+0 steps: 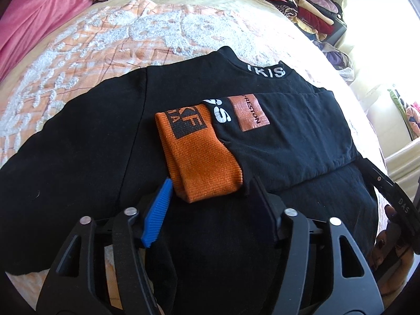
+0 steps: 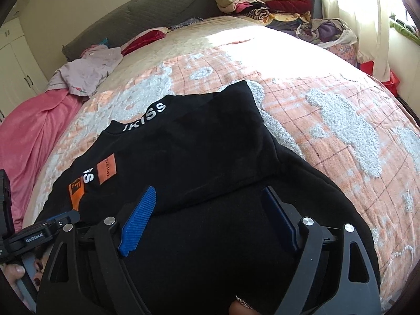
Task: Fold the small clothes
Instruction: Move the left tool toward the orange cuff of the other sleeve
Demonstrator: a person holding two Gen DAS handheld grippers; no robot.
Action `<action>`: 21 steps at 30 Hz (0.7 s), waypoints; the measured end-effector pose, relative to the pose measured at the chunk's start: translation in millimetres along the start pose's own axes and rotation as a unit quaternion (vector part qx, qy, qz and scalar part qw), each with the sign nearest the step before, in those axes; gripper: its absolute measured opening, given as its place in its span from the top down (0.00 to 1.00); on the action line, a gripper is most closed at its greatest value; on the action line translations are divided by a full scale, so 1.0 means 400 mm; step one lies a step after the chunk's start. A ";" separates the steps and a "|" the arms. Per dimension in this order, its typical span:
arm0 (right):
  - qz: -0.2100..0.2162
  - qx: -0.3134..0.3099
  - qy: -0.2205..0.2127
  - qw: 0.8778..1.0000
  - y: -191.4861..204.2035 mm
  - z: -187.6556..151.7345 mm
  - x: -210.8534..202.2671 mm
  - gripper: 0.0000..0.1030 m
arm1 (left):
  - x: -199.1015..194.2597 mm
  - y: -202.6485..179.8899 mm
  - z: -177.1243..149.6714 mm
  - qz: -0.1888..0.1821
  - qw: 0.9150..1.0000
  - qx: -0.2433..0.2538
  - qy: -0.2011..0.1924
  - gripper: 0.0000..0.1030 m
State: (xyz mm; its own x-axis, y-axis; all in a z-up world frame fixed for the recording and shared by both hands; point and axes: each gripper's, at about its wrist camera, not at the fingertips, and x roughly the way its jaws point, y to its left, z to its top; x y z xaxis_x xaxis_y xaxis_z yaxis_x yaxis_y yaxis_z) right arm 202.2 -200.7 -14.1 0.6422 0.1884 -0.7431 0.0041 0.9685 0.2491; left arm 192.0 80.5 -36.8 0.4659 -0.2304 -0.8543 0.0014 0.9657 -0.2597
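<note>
Black sweatshirt (image 1: 105, 136) spread on orange-and-white bedspread (image 2: 328, 99); folded clothes (image 2: 267, 0) stacked beyond; left tool (image 1: 210, 189) and right tool (image 2: 210, 199) both apart, clamping nothing.

Black left tool (image 1: 210, 186), blue ribbed pads, silver rivets, black right tool (image 2: 210, 202), dark-painted fingernails (image 2: 36, 279)

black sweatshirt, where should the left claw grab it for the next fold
Probably the unfolded left sleeve of the black sweatshirt, pinched at its outer edge from the bedspread side. It lies spread flat, while the other sleeve, with the orange cuff, is already folded across the body.
</note>
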 end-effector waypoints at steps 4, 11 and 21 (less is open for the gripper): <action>0.003 -0.004 -0.018 1.000 0.017 -0.012 -0.039 0.04 | -0.034 0.000 -0.003 0.005 1.000 0.005 -0.016 0.34; 0.004 -0.017 -0.035 0.999 0.048 -0.023 -0.086 0.04 | -0.108 0.005 -0.018 0.018 0.999 0.011 -0.047 0.10; 0.033 -0.037 -0.047 0.998 0.111 -0.024 -0.140 0.04 | -0.192 0.045 -0.041 0.037 0.996 -0.001 -0.076 0.09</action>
State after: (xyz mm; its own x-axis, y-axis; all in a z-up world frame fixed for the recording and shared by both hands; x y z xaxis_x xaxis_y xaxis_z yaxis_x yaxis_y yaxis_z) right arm 158.9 -166.9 32.6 0.7081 0.2395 -0.6642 -0.0954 0.9645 0.2461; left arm 141.6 113.7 16.7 0.5931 -0.1383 -0.7932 -0.0392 0.9790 -0.2001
